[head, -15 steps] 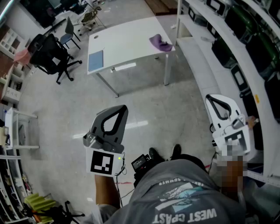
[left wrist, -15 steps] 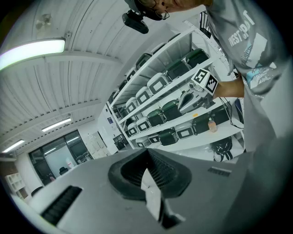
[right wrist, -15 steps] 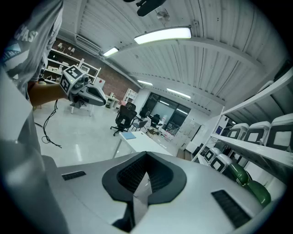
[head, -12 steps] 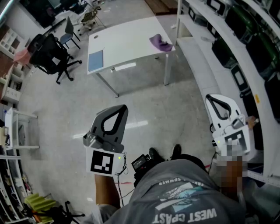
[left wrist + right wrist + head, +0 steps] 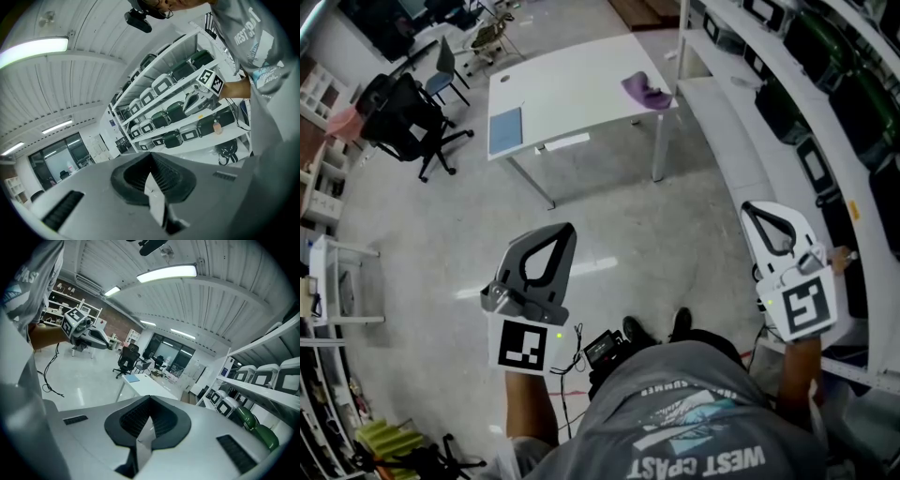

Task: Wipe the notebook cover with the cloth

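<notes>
Far across the floor stands a white table (image 5: 572,84). A blue notebook (image 5: 505,129) lies flat near its left end and a purple cloth (image 5: 644,92) sits crumpled near its right end. From the right gripper view the notebook (image 5: 132,378) shows small on the table (image 5: 150,387). My left gripper (image 5: 566,230) is held over the bare floor, shut and empty. My right gripper (image 5: 749,208) hovers beside the shelving, also shut with nothing in it. Both are well short of the table. In their own views the left gripper (image 5: 151,180) and the right gripper (image 5: 146,425) show their jaws closed together.
White shelving (image 5: 825,141) full of green-and-white cases runs along the right. A black office chair (image 5: 403,117) stands left of the table. A small black device with cables (image 5: 600,347) lies by the person's shoes (image 5: 652,328). A white rack (image 5: 337,281) stands at the left edge.
</notes>
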